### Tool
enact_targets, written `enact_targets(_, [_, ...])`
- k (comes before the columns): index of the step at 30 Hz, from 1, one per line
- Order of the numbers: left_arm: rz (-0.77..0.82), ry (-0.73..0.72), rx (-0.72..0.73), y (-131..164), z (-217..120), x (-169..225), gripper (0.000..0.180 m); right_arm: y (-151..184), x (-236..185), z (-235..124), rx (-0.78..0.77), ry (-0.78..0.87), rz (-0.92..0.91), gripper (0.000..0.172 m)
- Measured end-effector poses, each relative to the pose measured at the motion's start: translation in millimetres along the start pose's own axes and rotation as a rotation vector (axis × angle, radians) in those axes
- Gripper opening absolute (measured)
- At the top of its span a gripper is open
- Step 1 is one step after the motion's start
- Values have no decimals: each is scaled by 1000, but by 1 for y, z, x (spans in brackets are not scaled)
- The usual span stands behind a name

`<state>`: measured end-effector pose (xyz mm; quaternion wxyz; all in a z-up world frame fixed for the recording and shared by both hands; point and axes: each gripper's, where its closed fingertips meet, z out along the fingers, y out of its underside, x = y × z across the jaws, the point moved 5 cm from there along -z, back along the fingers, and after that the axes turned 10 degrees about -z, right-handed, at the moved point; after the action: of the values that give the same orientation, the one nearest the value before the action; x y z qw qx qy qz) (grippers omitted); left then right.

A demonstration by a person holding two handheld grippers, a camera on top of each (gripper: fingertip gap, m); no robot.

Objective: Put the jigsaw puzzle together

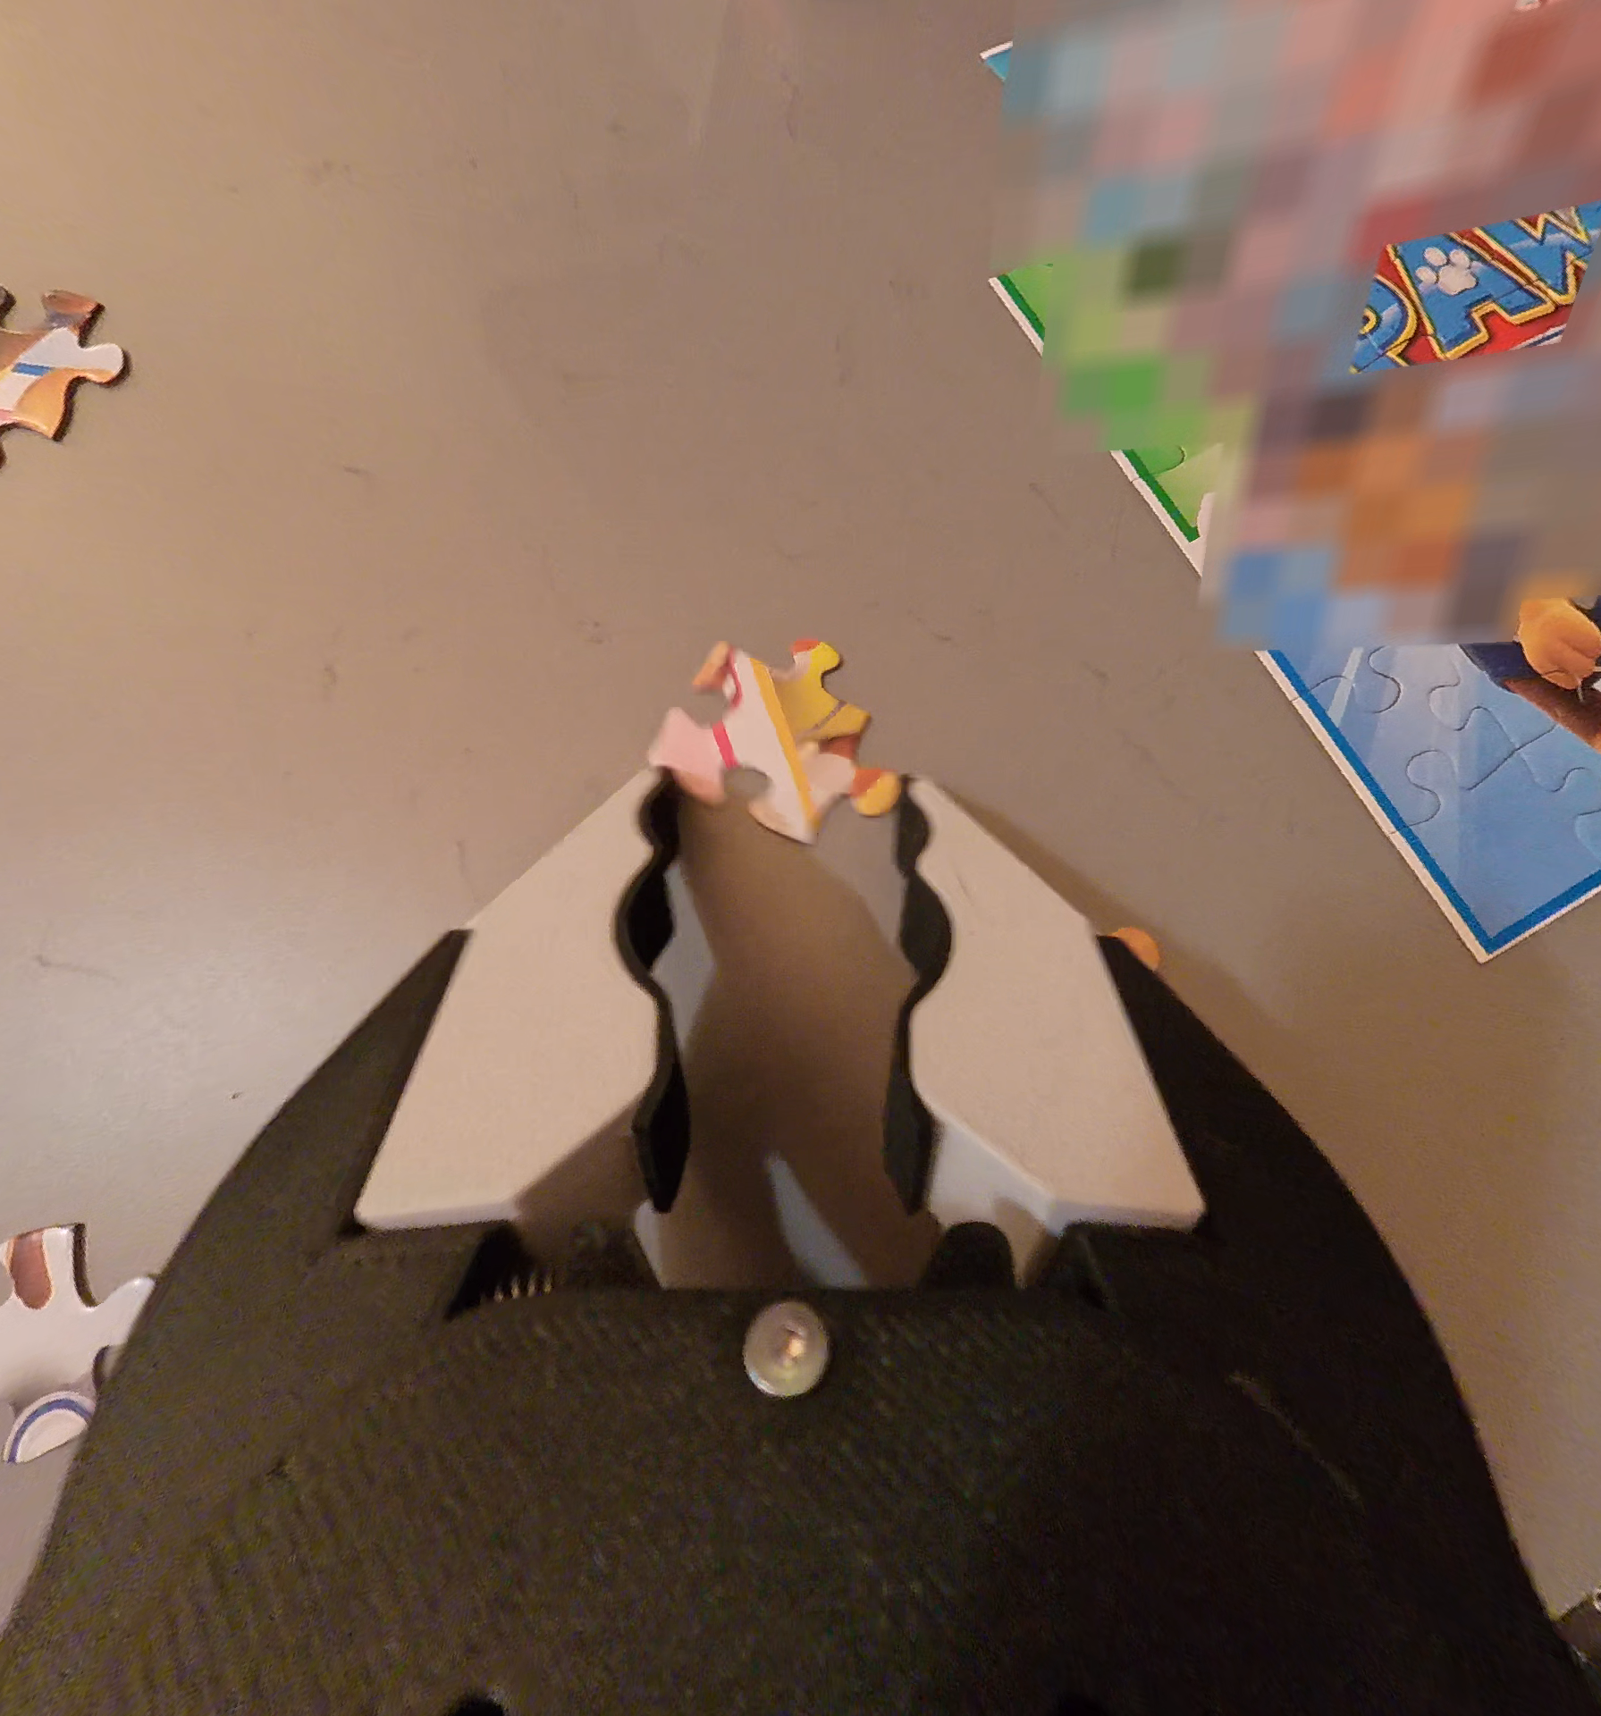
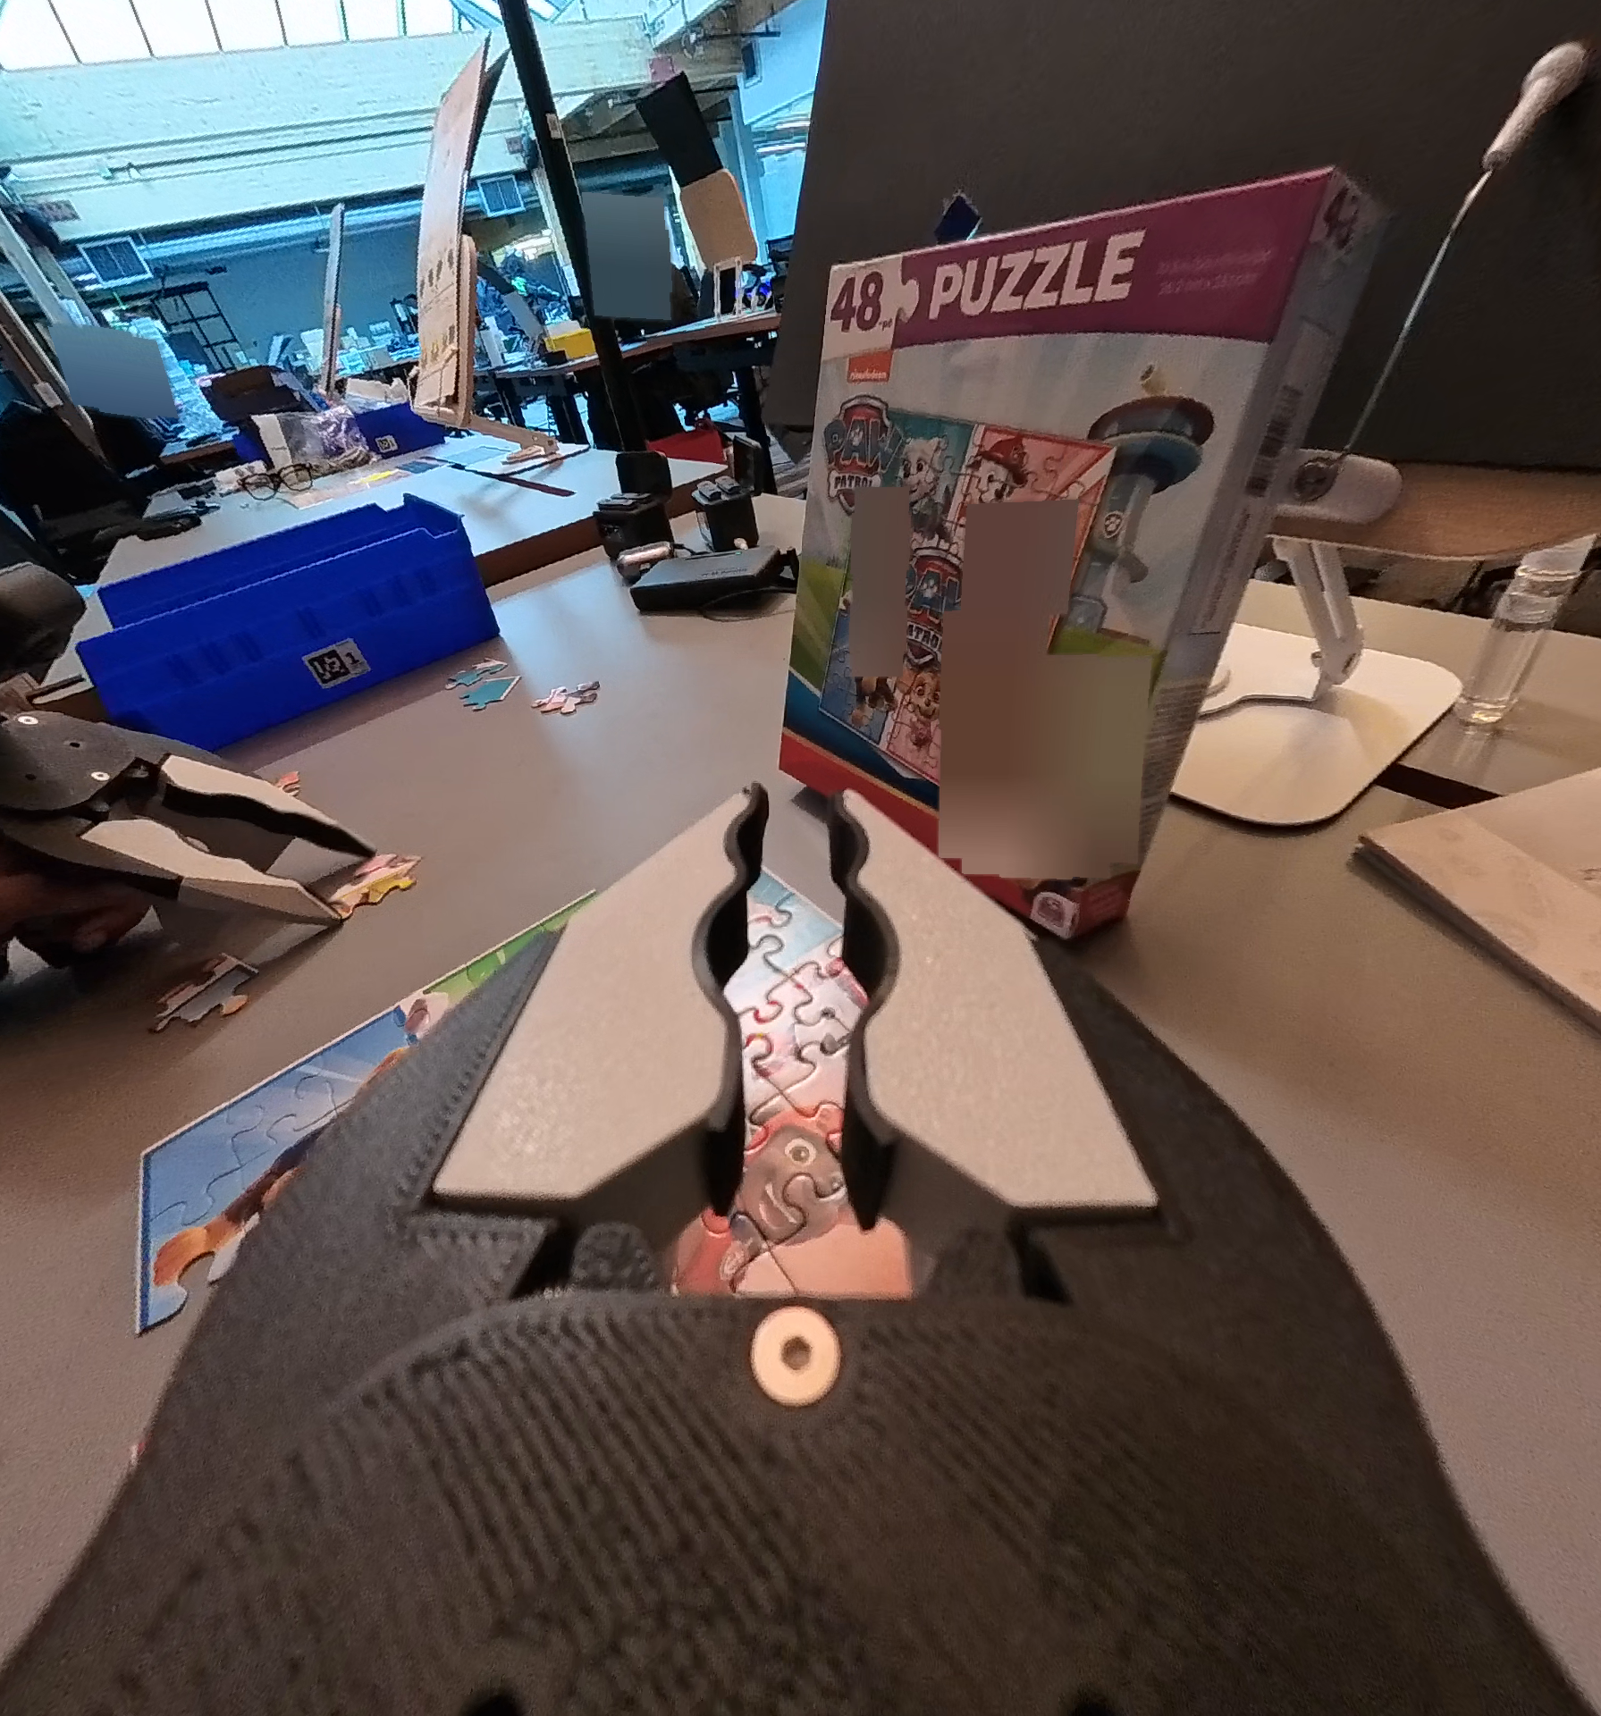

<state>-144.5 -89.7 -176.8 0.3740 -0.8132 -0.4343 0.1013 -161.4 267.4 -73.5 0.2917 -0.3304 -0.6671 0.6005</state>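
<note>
My left gripper is closed on a loose piece: left tip on its pink tab, right tip on its orange tab; the piece is at the very tips, low on the grey table, left of the puzzle.

My right gripper is slightly parted, nothing between the pads; it hovers over the puzzle's pink part, box just beyond.

Left view only: two more pieces at the left edge, one far, one near; the puzzle's blue corner near right, much of it under mosaic.

Right view only: the left gripper from the side, far left, tips down at the table on the piece; the box upright right of centre; blue bin far left; teal pieces and pinkish pieces by the bin; white stand, clear bottle and booklet at right; an open hall behind.

Writing: the box has large white print on a purple band plus a cartoon logo; the bin has a small white sticker with a black code mark; the puzzle shows part of a blue-red logo; none quoted.
</note>
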Motion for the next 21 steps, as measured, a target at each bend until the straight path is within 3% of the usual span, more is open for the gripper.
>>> enact_targets(1, [0, 4, 12, -1, -1, 0, 35, -1, 0, -1, 3, 1, 0, 12])
enact_targets(5, [-37, 31, 42, -3, -5, -2, 41, -4, -1, -2, 11, 1, -5, 12])
enact_targets(8, [-63, 57, 37, -4, -4, -4, 56, -4, -2, -2, 11, -2, -10, 12])
enact_targets(11, [-68, 31, 32, -8, 1, -7, 88, -2, -2, 0, 0, 0, -15, 12])
enact_targets(15, [-10, -51, -17, -9, 12, -7, 93, 2, 0, 1, -16, 8, -16, 13])
enact_targets(17, [-1, -33, -13, -11, 13, -3, 81, 2, 1, 1, -16, 10, -12, 12])
enact_targets(19, [8, -18, -4, -11, 12, 0, 53, 2, 2, 0, -14, 11, -9, 12])
enact_targets(21, [-8, 6, -2, -10, 10, 0, 37, 1, 2, 0, -10, 10, -9, 12])
